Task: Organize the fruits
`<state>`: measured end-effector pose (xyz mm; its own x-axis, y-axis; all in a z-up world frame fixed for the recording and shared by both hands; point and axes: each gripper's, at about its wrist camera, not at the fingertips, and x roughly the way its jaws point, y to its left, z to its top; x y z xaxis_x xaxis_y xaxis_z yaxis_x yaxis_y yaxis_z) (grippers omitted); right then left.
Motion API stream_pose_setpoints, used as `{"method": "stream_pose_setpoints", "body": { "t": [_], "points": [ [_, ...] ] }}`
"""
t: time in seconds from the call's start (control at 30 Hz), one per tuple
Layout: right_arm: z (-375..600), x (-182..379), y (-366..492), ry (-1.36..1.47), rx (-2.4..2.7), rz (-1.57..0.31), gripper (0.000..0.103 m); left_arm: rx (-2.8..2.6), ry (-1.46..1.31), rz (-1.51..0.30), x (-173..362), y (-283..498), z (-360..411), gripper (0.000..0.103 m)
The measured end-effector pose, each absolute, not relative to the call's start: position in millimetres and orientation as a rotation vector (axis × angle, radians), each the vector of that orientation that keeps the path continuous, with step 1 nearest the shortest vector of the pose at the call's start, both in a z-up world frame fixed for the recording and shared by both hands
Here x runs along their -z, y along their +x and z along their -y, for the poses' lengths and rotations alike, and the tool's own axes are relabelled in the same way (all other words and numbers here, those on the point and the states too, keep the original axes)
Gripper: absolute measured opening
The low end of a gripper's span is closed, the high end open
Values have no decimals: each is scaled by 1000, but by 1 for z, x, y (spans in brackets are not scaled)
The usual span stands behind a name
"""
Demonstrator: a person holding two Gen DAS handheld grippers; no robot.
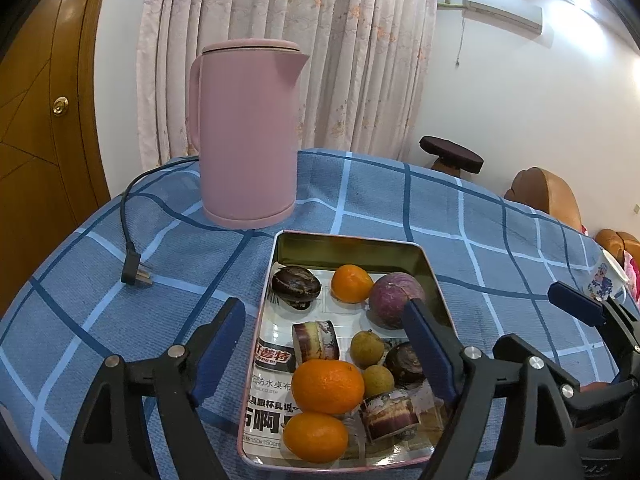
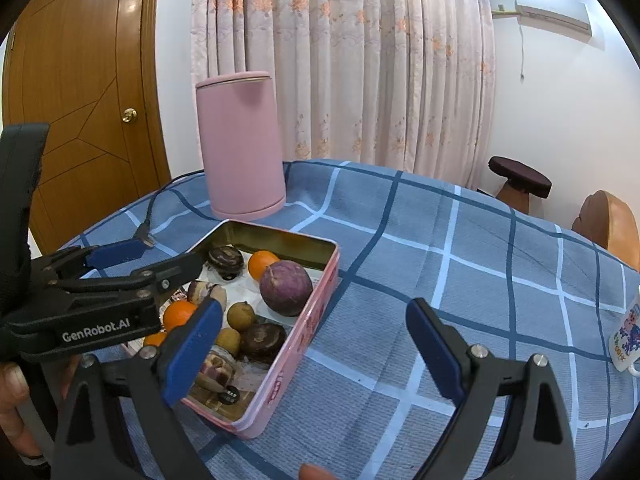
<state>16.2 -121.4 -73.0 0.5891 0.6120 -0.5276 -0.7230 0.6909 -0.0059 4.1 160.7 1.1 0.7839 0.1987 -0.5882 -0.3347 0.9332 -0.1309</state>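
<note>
A pink metal tin on the blue checked tablecloth holds the fruit: three oranges, the biggest near the front, a large purple fruit, dark round fruits, small brownish longans and cut purple cane pieces. My left gripper is open and empty, its fingers straddling the tin's left part. My right gripper is open and empty, over the tin's right wall and the cloth. The left gripper also shows in the right wrist view.
A pink kettle stands behind the tin, its black cord and plug lying to the left. A printed mug stands at the table's right edge. A stool and chairs stand beyond the table.
</note>
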Motion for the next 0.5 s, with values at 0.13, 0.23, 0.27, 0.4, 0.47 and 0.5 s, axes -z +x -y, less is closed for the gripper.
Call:
{"method": "stream_pose_setpoints", "body": {
  "t": [0.13,0.23,0.27,0.4,0.47,0.5],
  "points": [
    [123,73,16,-230,-783,-523,95,-288,-232,-617,1,6,-159,83],
    [125,74,17,-232,-780,-521,95,-283,-235,-620,2,8,-158,83],
    [126,74,17,-231,-779,-520,95,-285,-231,-622,2,8,-157,84],
    [129,74,17,-226,-775,-518,95,-288,-224,-624,2,8,-155,84],
    [131,74,17,-229,-770,-518,95,-290,-222,-623,2,8,-155,84],
    [133,74,16,-229,-766,-519,95,-292,-219,-620,1,8,-154,84]
  ]
}}
